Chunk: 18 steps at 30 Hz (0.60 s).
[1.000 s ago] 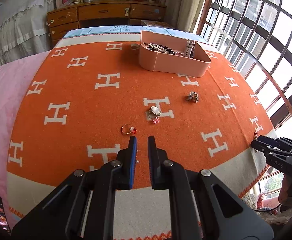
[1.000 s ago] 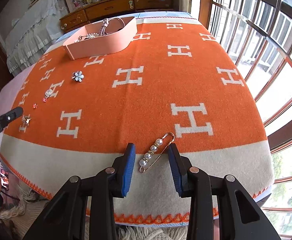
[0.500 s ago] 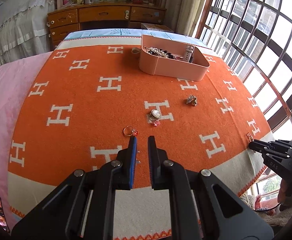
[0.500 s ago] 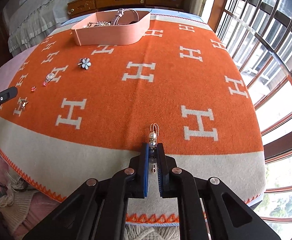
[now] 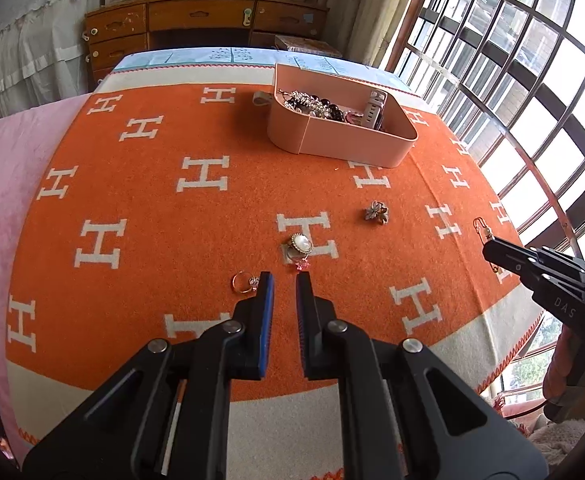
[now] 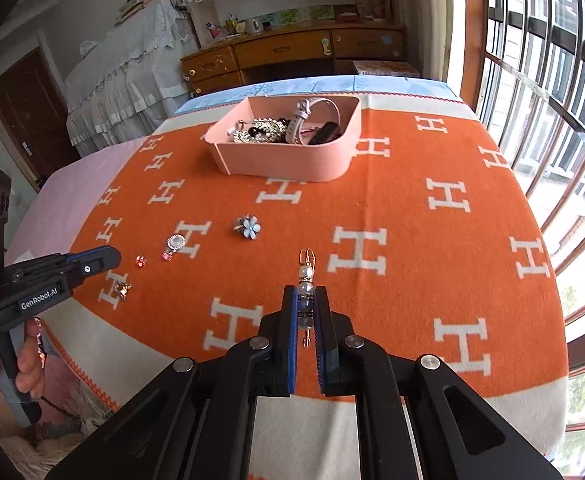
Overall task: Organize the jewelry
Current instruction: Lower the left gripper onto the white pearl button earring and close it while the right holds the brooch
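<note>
Now, status:
pearl pin (image 6: 306, 288): pinched between the right gripper (image 6: 305, 292) pads, gold loop poking out past the tips, clear of the orange blanket (image 6: 392, 200).
right gripper: clamped on the pin.
left gripper (image 5: 284, 280): pressed nearly together, nothing between the pads.
gold ring (image 5: 242, 282): on the blanket, just left of the left fingertips.
pearl brooch (image 5: 300, 245): just ahead of the left tips.
flower brooch (image 6: 248, 226): ahead-left of the right tips.
pink tray (image 6: 288, 160): far ahead of both, already holding jewelry.
</note>
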Each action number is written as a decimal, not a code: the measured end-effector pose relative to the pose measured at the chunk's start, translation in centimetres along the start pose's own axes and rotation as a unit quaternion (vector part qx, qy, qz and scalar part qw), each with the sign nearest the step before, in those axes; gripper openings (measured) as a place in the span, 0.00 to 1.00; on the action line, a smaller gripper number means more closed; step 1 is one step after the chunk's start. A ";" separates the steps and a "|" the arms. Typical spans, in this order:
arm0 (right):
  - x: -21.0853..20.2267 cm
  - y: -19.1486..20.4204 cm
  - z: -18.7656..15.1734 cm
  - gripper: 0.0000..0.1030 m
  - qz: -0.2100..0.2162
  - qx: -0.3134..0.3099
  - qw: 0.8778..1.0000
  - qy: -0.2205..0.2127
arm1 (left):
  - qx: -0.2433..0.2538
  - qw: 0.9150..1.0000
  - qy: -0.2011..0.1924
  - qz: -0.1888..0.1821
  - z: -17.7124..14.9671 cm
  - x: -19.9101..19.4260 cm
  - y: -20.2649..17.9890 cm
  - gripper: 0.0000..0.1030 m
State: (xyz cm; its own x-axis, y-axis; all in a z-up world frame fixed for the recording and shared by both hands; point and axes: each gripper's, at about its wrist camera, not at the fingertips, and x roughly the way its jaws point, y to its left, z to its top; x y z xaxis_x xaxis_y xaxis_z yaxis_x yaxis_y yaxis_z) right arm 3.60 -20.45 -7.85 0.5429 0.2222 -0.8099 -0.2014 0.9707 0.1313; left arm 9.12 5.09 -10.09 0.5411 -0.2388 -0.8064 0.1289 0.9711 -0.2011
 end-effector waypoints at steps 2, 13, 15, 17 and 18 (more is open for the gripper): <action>0.3 0.6 0.9 0.07 0.013 -0.005 1.000 -0.006 | 0.000 1.000 0.009 -0.001 0.6 0.4 -0.2 0.10; 3.6 -1.1 2.0 0.07 0.064 0.059 0.996 0.006 | -0.004 0.998 0.041 -0.036 4.9 2.1 -0.2 0.30; 4.3 -1.8 1.8 0.07 0.068 0.069 0.995 0.016 | -0.006 0.998 0.047 -0.047 5.9 2.4 -0.2 0.30; 4.6 -2.2 1.7 0.07 0.070 0.074 0.995 0.019 | -0.005 0.997 0.053 -0.056 6.6 2.7 -0.4 0.30; 4.6 -2.2 1.6 0.07 0.070 0.074 0.995 0.018 | -0.005 0.997 0.057 -0.059 6.8 3.0 -0.5 0.30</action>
State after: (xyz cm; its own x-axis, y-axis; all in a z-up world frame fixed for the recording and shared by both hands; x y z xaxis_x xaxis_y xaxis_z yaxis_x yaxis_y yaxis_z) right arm 7.89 -21.43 -10.95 0.4883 0.3556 -0.7969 -0.1493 0.9338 0.3252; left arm 16.31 3.91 -8.60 0.4252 -0.3501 -0.8347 0.1771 0.9365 -0.3026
